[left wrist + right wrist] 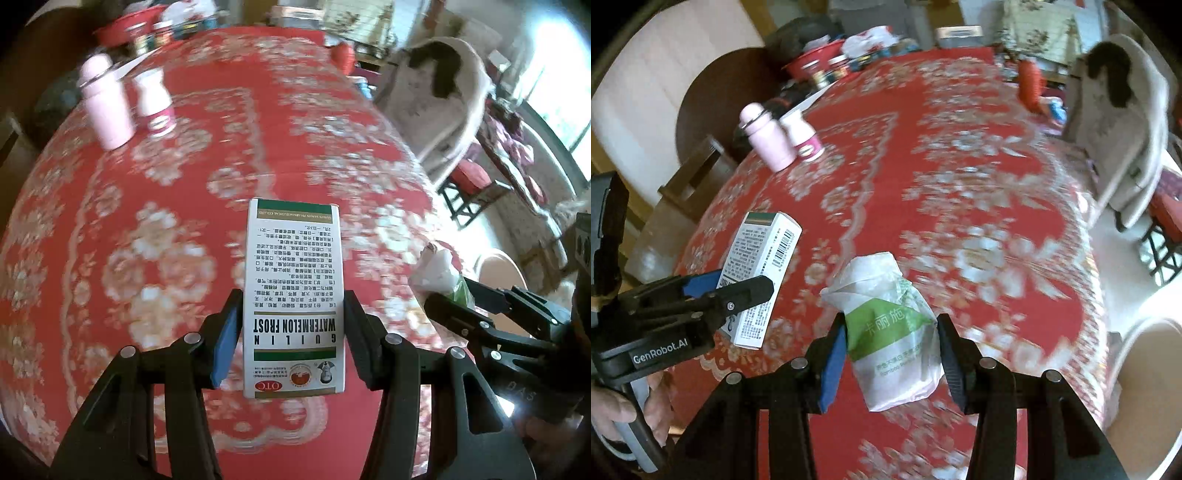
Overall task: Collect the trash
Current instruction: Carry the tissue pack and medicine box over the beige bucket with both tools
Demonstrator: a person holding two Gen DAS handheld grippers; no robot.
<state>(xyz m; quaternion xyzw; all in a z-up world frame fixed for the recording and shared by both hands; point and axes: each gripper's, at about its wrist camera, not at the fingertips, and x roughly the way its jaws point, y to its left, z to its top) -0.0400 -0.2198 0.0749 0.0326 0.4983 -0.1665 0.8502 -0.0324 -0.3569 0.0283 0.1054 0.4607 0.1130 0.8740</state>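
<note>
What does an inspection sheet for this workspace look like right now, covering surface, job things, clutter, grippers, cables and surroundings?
Surface: table under a red floral cloth.
Job's things: medicine box and tissue packet, both lifted off the cloth.
Clutter: pink bottle and small white bottle upright, side by side; red bowl and jars at the far edge.
Grippers: left gripper jaws closed on the medicine box; right gripper jaws closed on the tissue packet.
Cables: nothing seen.
Surroundings: chair draped with a pale garment; white bin beside the table.
</note>
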